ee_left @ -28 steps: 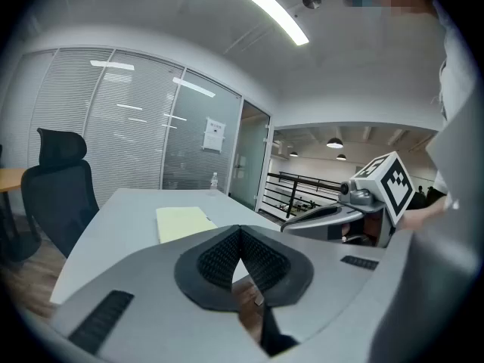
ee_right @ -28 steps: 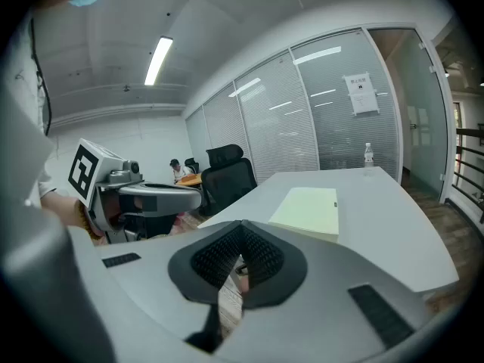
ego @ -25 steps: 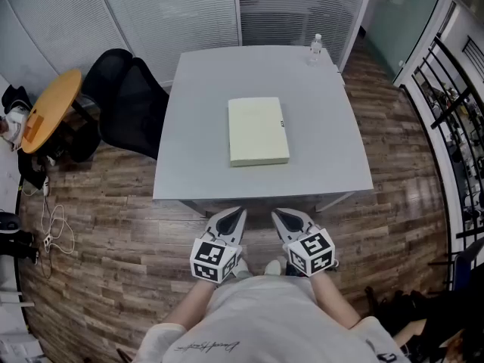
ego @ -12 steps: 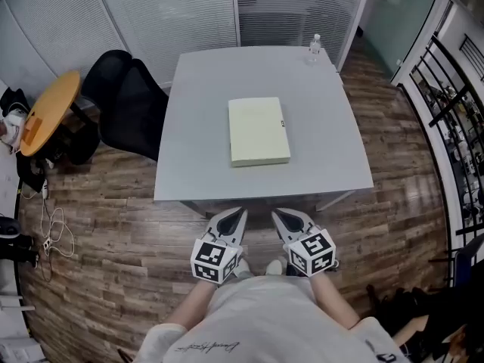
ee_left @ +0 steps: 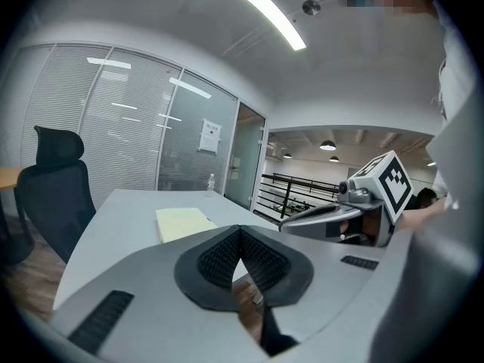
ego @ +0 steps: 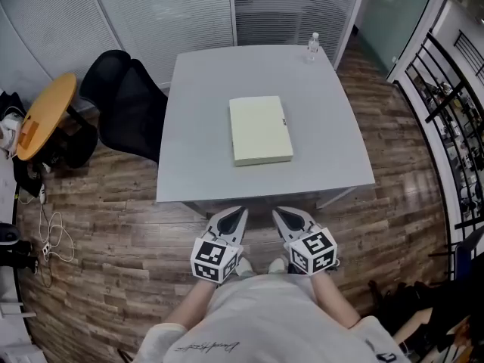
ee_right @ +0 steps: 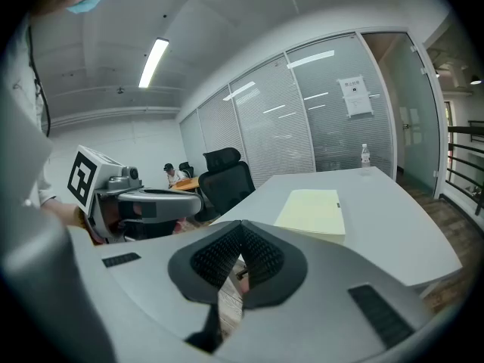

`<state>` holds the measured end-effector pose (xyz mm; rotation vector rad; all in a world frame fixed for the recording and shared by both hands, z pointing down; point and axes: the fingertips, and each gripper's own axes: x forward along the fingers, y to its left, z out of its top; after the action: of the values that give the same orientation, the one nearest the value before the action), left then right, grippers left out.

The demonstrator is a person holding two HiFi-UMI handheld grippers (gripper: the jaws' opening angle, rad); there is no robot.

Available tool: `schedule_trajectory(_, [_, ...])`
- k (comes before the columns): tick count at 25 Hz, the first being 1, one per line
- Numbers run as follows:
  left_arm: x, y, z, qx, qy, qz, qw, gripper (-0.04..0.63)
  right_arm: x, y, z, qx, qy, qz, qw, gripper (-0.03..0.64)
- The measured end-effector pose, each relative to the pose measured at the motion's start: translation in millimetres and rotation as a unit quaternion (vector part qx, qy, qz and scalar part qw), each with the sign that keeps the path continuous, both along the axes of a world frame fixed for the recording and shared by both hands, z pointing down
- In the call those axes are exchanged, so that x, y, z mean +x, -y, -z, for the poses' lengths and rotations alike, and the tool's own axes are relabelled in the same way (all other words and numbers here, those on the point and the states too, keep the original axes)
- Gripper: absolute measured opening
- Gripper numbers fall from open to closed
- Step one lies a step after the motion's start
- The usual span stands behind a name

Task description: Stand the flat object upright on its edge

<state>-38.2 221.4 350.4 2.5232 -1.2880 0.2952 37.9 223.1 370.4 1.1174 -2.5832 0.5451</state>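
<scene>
A pale yellow flat book [ego: 260,129] lies flat in the middle of the grey table [ego: 197,165]. It also shows beyond the jaws as the book [ee_left: 182,222] in the left gripper view and the book [ee_right: 313,210] in the right gripper view. My left gripper [ego: 239,212] and right gripper [ego: 279,212] hang side by side close to my body, short of the table's near edge. Both are shut with nothing between the jaws. Neither touches the book.
A black office chair [ego: 128,104] stands at the table's left. A round wooden side table [ego: 45,116] is further left. A water bottle [ego: 313,45] stands at the table's far right corner. A black railing [ego: 446,119] runs along the right. Glass walls stand behind.
The grippers have stayed where they were. The view has shifted very slightly, so the table and book sit a touch further right in the picture.
</scene>
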Motion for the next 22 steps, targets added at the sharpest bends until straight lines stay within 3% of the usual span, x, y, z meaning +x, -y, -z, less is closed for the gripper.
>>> schedule_trajectory(11, [-22,-9,-4,-0.002,-0.001,-0.008,1.0,0.012,-16,-6,1,0.003,0.004,-0.013,1.0,0.025])
schedule_trajectory(22, [-19,3,-8,-0.007,-0.008,-0.008,0.9999,0.012,-8,4,1,0.002,0.0,-0.021,1.0,0.025])
